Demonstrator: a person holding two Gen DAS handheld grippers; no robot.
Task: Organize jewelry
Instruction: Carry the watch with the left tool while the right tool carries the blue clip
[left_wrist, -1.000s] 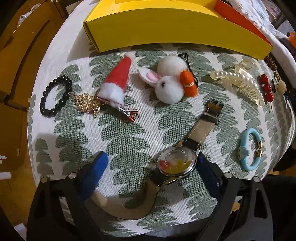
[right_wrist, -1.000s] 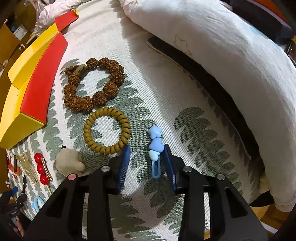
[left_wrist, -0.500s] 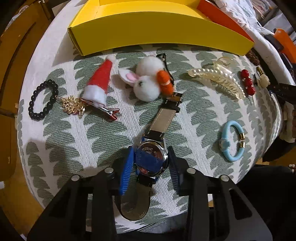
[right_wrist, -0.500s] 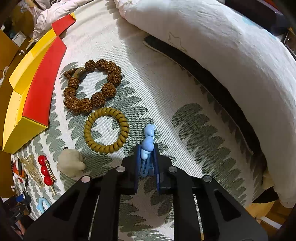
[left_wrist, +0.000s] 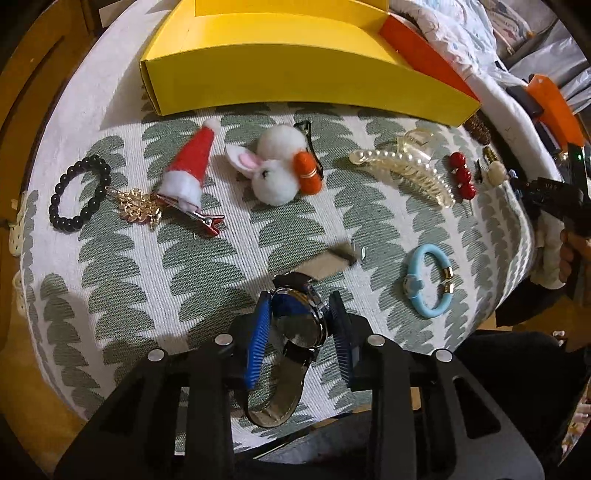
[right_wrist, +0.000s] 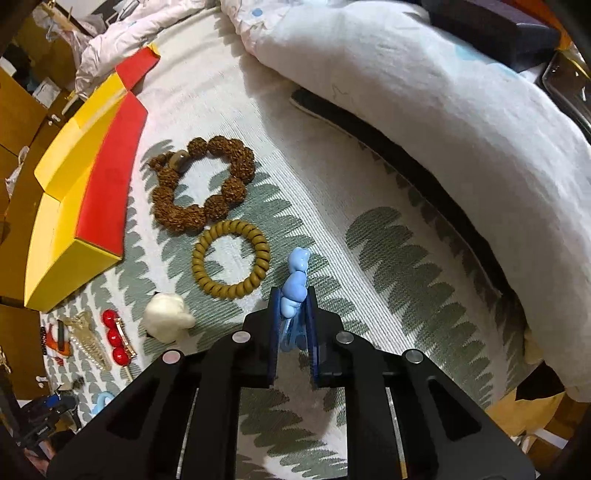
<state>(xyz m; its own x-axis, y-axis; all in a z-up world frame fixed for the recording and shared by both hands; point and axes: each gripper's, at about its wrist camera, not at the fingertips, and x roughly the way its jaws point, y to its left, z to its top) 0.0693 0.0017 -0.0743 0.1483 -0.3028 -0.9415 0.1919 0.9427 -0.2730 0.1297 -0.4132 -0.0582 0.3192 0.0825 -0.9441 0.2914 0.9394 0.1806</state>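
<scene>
Left gripper (left_wrist: 300, 318): jaws closing tight on wristwatch (left_wrist: 298, 325) case, strap dangling; right gripper (right_wrist: 292, 318): jaws pinching blue hair clip (right_wrist: 294, 291) above patterned cloth (right_wrist: 391, 258)

Right gripper (right_wrist: 292, 320) clamped on a blue clip (right_wrist: 293, 286).
The clip's star and heart charms stick out past the blue pads (right_wrist: 274, 325), above the green-patterned cloth (right_wrist: 399, 258). Just left lies a coiled tie (right_wrist: 231, 264), touching a brown bead bracelet (right_wrist: 202, 182) behind it. A cream charm (right_wrist: 168, 322) sits near-left, red berries (right_wrist: 114, 338) beyond, and a yellow box (right_wrist: 70, 206) at far left.
</scene>
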